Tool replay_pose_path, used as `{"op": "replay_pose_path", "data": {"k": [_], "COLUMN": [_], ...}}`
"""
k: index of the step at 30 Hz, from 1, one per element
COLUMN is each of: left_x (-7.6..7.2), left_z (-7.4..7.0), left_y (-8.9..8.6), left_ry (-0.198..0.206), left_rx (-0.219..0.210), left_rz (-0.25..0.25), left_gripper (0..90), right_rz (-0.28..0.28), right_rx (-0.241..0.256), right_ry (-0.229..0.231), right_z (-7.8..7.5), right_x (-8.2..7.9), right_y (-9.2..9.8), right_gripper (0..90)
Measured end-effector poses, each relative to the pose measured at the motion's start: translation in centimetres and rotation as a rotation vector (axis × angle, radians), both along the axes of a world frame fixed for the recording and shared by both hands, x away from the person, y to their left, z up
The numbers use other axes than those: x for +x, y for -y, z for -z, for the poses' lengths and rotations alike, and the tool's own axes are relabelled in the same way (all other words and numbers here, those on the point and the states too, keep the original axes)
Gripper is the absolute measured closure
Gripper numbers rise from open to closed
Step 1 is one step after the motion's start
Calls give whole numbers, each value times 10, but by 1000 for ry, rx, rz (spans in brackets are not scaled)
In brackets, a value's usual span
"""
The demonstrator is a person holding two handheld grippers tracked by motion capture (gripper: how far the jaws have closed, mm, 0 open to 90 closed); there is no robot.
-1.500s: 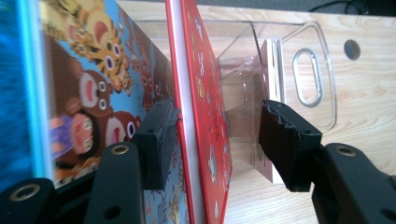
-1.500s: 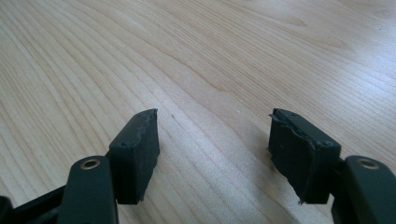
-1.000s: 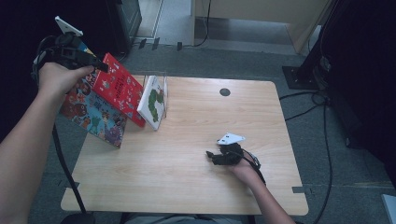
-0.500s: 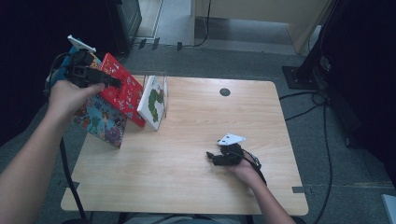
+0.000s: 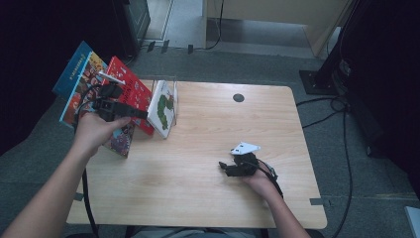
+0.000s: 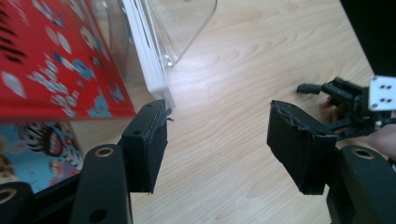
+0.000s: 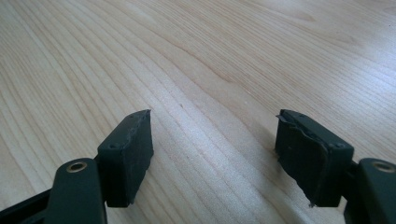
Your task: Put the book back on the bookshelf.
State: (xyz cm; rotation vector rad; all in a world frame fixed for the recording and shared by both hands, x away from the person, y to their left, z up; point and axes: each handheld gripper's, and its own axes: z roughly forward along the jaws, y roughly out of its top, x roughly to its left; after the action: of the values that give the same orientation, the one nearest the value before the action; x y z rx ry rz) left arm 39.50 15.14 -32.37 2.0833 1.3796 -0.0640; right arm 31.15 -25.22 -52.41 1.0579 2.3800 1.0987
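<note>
At the desk's (image 5: 208, 198) left edge the left gripper (image 6: 217, 140) has dropped from above the leaning red picture book (image 5: 130, 99) to just beside the white one (image 5: 163, 108), fingers wide apart and empty; right gripper (image 5: 229, 167) unmoved mid-desk, also spread, empty.

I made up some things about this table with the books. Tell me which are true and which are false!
1. The left gripper is squeezing the red book. False: its jaws stand open, with nothing between them.
2. The right gripper is low over bare table. True.
3. The white book stands in a clear holder. True.
4. The right gripper's jaws are shut. False: they are open.
5. A dark round spot sits near the table's far edge. True.
</note>
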Motion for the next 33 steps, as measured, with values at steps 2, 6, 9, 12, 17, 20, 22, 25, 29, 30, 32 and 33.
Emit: {"op": "replay_pose_path", "data": {"k": [2, 6, 9, 12, 17, 20, 22, 25, 29, 30, 32, 33], "left_x": [-3, -10, -13, -16, -23, -26, -28, -29, -31, -31, -33, -33], "left_z": [8, 26, 38, 52, 71, 85, 94, 103, 116, 118, 123, 124], "left_y": [3, 10, 13, 17, 23, 27, 28, 31, 34, 36, 38, 39], "left_ry": [-5, -17, -20, -34, -30, -43, -57, -56, -58, -56, -47, -46], "left_rx": [-5, -11, -22, -22, -36, -24, -35, -41, -55, -48, -41, -41], "left_rz": [11, 24, 28, 38, 55, 65, 67, 77, 85, 84, 87, 89], "left_gripper": [392, 391, 392, 394, 409, 407, 405, 403, 402, 402, 402, 402], "right_rz": [0, -1, 0, 1, 0, 0, 0, 1, 1, 1, 0, 0], "right_rx": [0, 0, -1, 0, 0, -1, -2, -1, -1, -1, -1, -1], "right_ry": [0, 0, 0, -5, -4, -3, -1, -3, -3, -3, -3, -3], "right_z": [0, 0, 0, 0, 0, 0, 0, 0, 0, 0, 0, 0], "right_x": [0, 0, 0, 0, 0, 0, 0, 0, 0, 0, 0, 0], "right_y": [0, 0, 0, 0, 0, 0, 0, 0, 0, 0, 0, 0], "right_gripper": [274, 274, 274, 274, 273, 273, 272, 273, 273, 273, 273, 272]}}
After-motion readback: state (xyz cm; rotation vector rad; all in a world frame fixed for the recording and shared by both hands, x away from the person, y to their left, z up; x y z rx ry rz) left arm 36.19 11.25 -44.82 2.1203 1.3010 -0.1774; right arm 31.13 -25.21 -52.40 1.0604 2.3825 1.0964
